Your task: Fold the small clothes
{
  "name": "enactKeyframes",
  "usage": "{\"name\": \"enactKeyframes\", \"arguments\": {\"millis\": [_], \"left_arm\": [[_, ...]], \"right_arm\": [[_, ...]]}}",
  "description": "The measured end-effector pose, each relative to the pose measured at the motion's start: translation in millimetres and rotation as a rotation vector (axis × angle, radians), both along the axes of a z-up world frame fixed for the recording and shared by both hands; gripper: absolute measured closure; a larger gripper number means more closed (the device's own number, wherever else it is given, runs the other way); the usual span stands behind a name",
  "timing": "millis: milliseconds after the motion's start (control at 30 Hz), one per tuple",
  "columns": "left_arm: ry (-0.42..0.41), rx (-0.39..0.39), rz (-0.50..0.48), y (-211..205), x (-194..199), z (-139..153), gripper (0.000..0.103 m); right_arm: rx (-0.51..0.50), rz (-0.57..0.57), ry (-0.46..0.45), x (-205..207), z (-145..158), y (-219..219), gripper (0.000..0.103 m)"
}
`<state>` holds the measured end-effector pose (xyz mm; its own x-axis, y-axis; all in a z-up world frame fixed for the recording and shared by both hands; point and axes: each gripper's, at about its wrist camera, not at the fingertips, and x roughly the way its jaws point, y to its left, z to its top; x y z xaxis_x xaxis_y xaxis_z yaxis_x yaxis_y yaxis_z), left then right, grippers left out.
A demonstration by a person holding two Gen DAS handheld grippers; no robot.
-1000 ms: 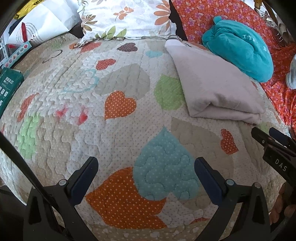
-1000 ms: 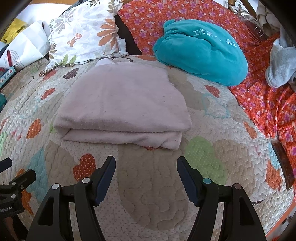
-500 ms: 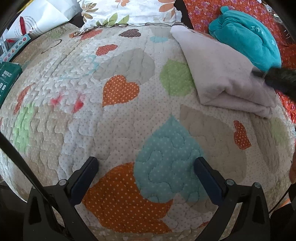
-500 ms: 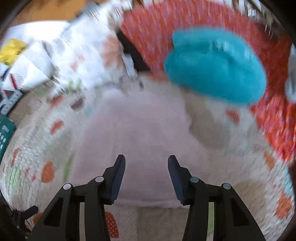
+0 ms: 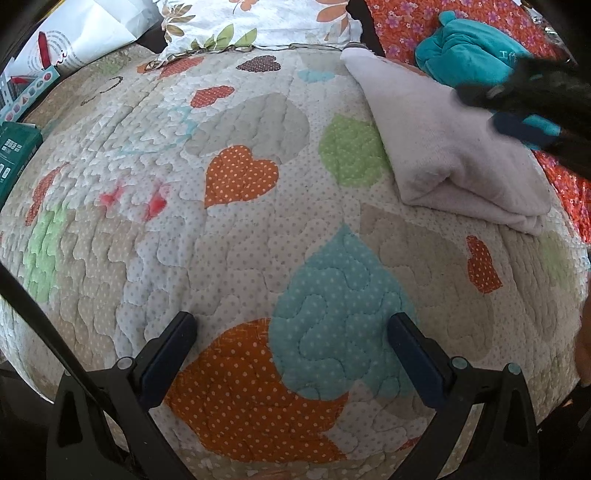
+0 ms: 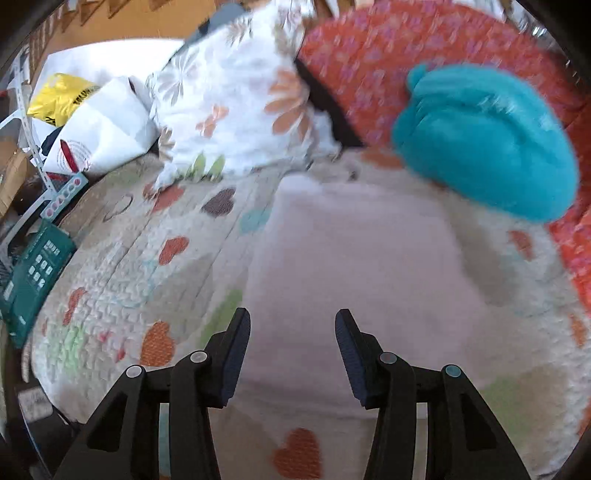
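Now | folded pale garment (image 6: 354,266) lies on quilted bed (image 5: 236,229) | right hand-held gripper (image 6: 291,350) apart above it; left hand-held gripper (image 5: 291,343) apart, over bare quilt | risk: one-sided pinch drags layers, undoing fold

The left wrist view is taken from low over the heart-patterned quilted bedspread (image 5: 236,229), facing along it toward the white floral pillow (image 5: 258,22). The right wrist view is held close above the folded pale pink cloth (image 6: 354,258), facing the same way, and is blurred. Both views share cloth, pillow and the teal plush cushion (image 6: 487,140).
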<state>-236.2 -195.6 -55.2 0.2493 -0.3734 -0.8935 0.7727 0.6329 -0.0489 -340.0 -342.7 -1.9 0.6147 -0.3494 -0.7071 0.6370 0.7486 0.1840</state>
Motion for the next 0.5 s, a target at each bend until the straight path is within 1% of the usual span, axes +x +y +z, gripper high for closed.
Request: {"name": "enactKeyframes", "arguments": {"millis": [33, 67, 100, 133, 200, 233, 267, 300, 333, 367, 400, 500], "left_arm": [[0.000, -0.001, 0.000, 0.5, 0.2, 0.0, 0.000], [-0.002, -0.001, -0.001, 0.7, 0.4, 0.0, 0.000], [-0.005, -0.001, -0.002, 0.7, 0.2, -0.2, 0.000], [-0.008, -0.004, -0.002, 0.9, 0.0, 0.1, 0.000], [-0.008, -0.005, -0.004, 0.9, 0.2, 0.8, 0.000], [-0.011, -0.007, -0.006, 1.3, -0.4, 1.7, 0.000], [-0.019, -0.010, -0.007, 2.1, -1.8, 3.4, 0.000], [-0.034, -0.012, -0.006, 2.6, -3.7, 6.2, 0.000], [-0.052, -0.016, -0.005, 3.4, -5.6, 9.6, 0.000], [-0.068, -0.024, -0.006, 4.3, -7.0, 13.5, 0.000], [-0.082, -0.037, -0.009, 5.5, -8.4, 18.4, 0.000], [-0.106, -0.072, -0.016, 6.8, -12.4, 30.6, 0.000]], "right_arm": [[0.048, 0.012, 0.047, 7.6, -12.2, -3.7, 0.046], [0.117, 0.020, 0.145, 15.0, -33.8, -6.9, 0.046], [0.134, 0.015, 0.173, 13.7, -42.1, -7.2, 0.046], [0.118, 0.005, 0.144, 3.4, -40.7, -3.6, 0.046], [0.090, -0.004, 0.142, -13.7, -33.0, 5.4, 0.045], [0.062, -0.016, 0.136, -23.8, -28.9, 9.2, 0.042], [0.008, -0.042, 0.136, -38.2, -24.0, 17.0, 0.039], [-0.029, -0.060, 0.147, -45.7, -22.7, 19.1, 0.035], [-0.078, -0.090, 0.171, -56.4, -22.9, 22.7, 0.034], [-0.099, -0.107, 0.186, -61.3, -23.3, 22.6, 0.034], [-0.114, -0.123, 0.199, -68.6, -25.3, 22.1, 0.034], [-0.119, -0.149, 0.230, -91.3, -33.7, 14.4, 0.034]]}}
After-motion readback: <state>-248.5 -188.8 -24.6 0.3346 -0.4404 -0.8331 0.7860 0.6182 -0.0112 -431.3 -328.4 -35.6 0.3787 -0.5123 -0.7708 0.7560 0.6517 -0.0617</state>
